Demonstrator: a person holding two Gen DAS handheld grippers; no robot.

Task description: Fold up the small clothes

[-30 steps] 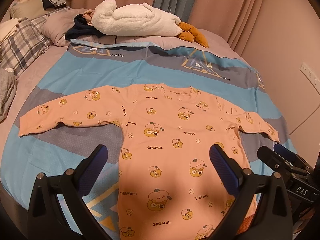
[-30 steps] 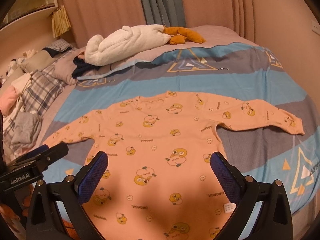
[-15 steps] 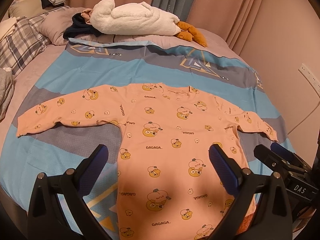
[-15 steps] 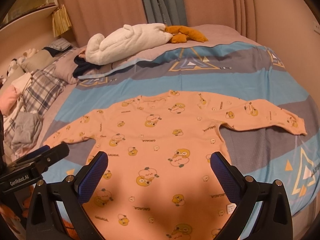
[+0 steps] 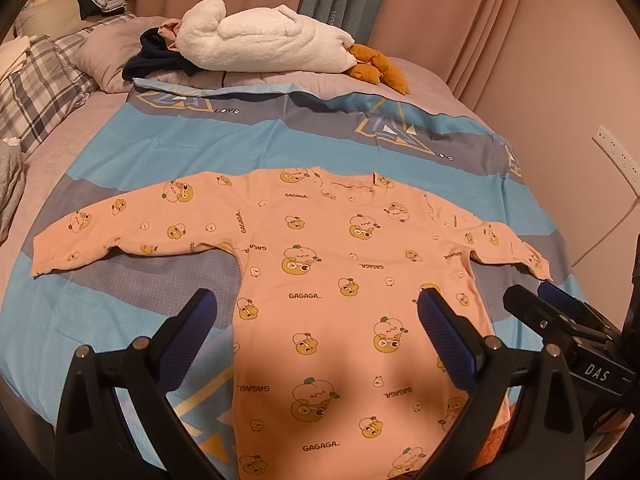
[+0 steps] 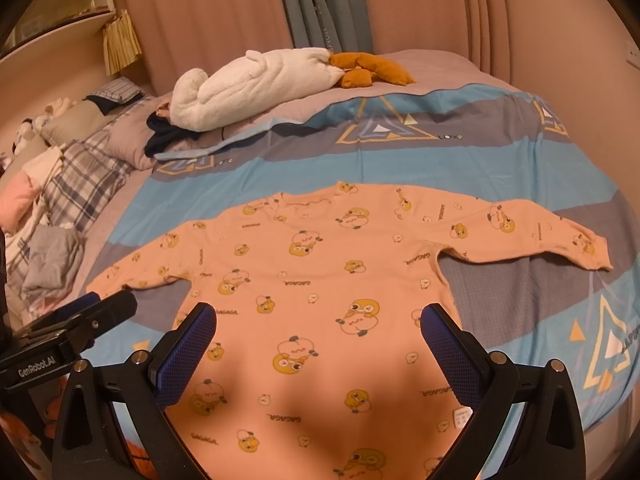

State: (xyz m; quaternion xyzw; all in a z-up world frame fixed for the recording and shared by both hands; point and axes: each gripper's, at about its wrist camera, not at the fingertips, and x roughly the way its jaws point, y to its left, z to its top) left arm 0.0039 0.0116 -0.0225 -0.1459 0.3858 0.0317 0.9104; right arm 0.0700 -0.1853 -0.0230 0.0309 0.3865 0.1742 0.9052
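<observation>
- Left wrist view: your left gripper (image 5: 316, 312) hangs above the lower half of the shirt, jaws spread wide and holding nothing; its pads (image 5: 444, 336) are blue with a fine mesh grain.
- The peach shirt (image 5: 320, 280) lies flat and face up on the bedspread (image 5: 248, 140), both sleeves stretched sideways, soft knit printed with yellow chick figures and "GAGAGA".
- The bedspread is smooth, banded blue and grey with triangle emblems. Beyond it a fluffy white plush (image 5: 264, 40) lies beside an orange plush (image 5: 376, 68), with a plaid pillow (image 5: 36, 92) at the left.
- Your right gripper (image 5: 560, 312) pokes in at the right edge, just beside the shirt's sleeve cuff.
- Against a second ago, the shirt sits slightly lower in view, otherwise unchanged.
- Right wrist view: your right gripper (image 6: 318, 320) is also wide apart and empty, over the shirt (image 6: 320, 292) hem area.
- A small white label (image 6: 462, 416) shows near the hem at the right.
- The left gripper (image 6: 100, 312) reaches in from the left, over the sleeve end.
- A crumpled grey garment (image 6: 52, 256) lies at the bed's left side.
</observation>
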